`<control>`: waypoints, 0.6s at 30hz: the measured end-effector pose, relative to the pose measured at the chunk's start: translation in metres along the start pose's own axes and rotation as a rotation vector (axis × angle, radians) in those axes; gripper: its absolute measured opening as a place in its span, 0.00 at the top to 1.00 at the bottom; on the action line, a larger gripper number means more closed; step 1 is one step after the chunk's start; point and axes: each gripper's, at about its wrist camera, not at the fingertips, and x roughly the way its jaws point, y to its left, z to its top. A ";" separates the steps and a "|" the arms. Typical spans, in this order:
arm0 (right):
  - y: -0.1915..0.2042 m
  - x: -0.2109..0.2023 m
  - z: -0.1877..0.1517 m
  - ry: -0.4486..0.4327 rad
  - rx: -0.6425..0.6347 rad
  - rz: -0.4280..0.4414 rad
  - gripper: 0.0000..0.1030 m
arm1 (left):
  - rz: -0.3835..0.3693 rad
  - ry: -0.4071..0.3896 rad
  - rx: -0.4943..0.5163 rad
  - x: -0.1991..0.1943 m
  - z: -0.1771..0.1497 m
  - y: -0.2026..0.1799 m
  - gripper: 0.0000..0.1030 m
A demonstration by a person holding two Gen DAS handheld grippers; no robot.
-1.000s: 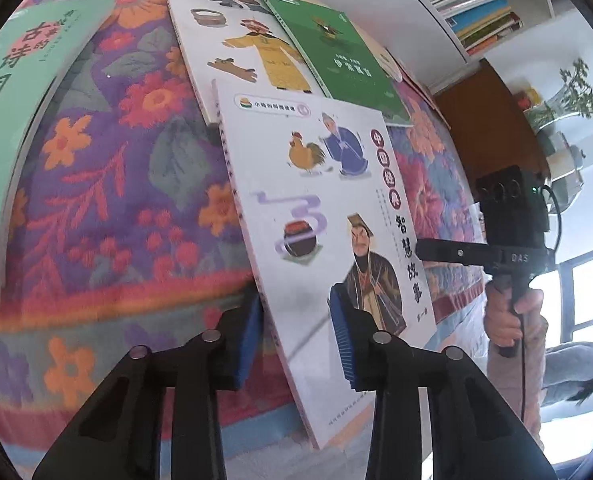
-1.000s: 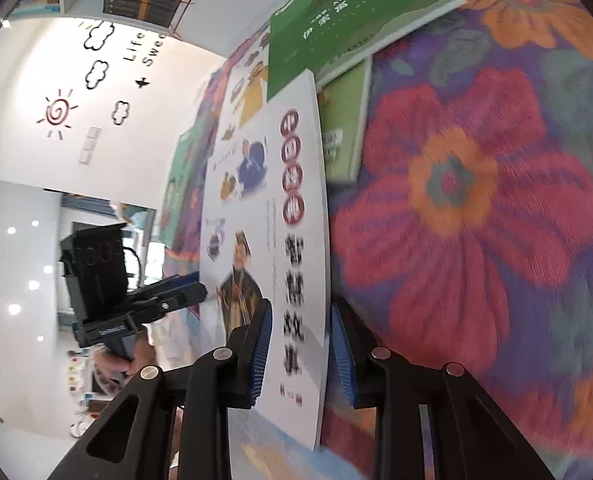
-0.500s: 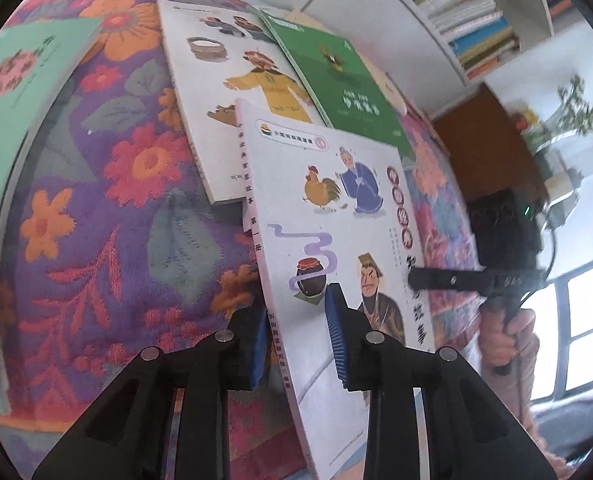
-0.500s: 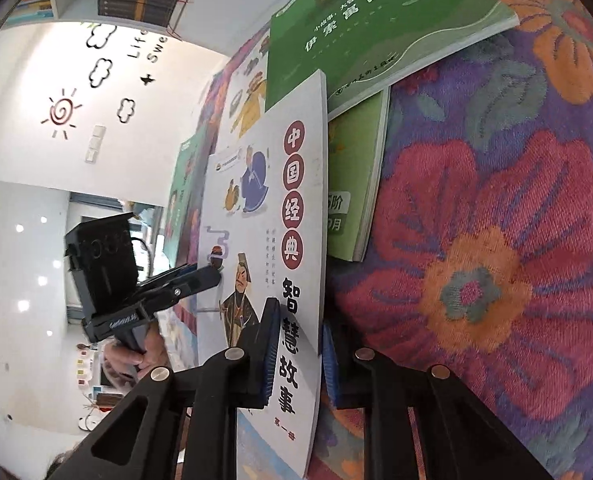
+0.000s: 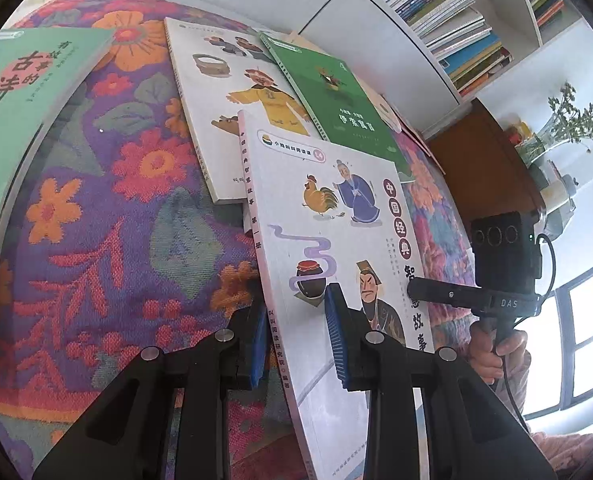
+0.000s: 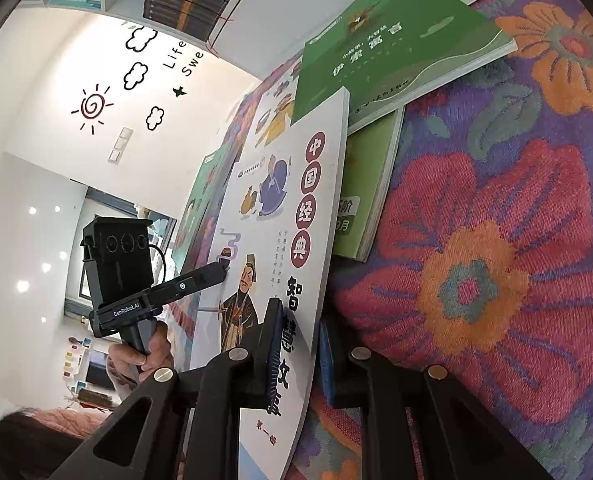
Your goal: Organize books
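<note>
Floral cloth (image 5: 96, 248), shelf (image 5: 448, 12) of books

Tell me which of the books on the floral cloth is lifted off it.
The white picture book with the rooster and blue-robed man, clamped between both grippers and tilted up; the dark green book and the others lie flat.

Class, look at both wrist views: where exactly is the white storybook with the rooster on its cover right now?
The white storybook is tilted up off the floral cloth, gripped at its spine edge by the left gripper and its opposite edge by the right gripper, overlapping the green book.
</note>
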 end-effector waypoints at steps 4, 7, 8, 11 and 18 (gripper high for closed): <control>0.002 0.003 0.003 -0.016 -0.009 -0.001 0.87 | 0.012 -0.003 0.010 0.000 0.000 -0.002 0.73; 0.005 0.005 0.001 -0.031 -0.019 -0.009 0.87 | 0.010 -0.004 0.007 0.001 0.000 -0.002 0.73; 0.005 0.005 0.001 -0.035 -0.022 -0.010 0.87 | 0.011 -0.004 0.008 0.001 0.000 -0.002 0.73; 0.006 0.007 0.000 -0.043 -0.029 -0.010 0.87 | 0.011 -0.005 0.007 0.000 0.000 -0.001 0.73; 0.006 0.009 0.001 -0.043 -0.031 -0.005 0.87 | 0.013 -0.007 0.008 0.001 0.002 0.000 0.73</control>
